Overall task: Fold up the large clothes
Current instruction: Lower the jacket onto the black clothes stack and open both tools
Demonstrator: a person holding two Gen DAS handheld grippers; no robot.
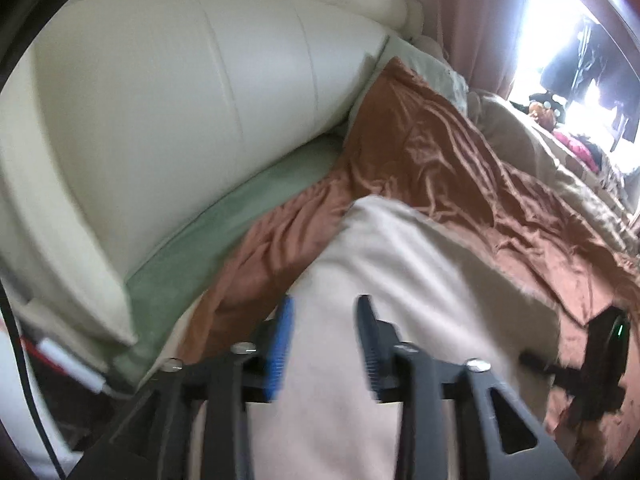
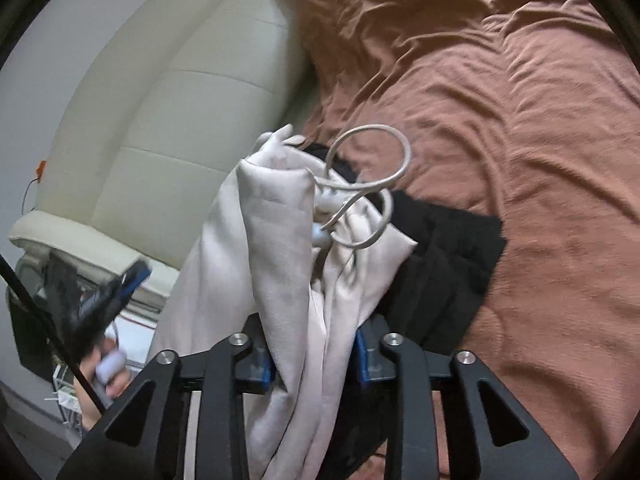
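Beige garment (image 2: 280, 240) hangs bunched over the rust bedspread (image 2: 520, 160), w/ its drawstring (image 2: 368, 168) looping out on top; right gripper (image 2: 312, 360) has cloth between its jaws, prob. to lower it onto the bed; can't tell if pads press; left gripper (image 1: 324, 344) hovers over beige cloth, jaws spread, nothing pinched; black garment (image 2: 448, 248) lies beneath.

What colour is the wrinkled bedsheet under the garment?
The wrinkled bedsheet is rust-orange, plain, with no pattern; the right wrist view shows it best.

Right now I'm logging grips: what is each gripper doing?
Left gripper: open, beige garment between the jaws, not pinched.
Right gripper: cannot tell whether it clamps the bunched beige garment between its jaws.
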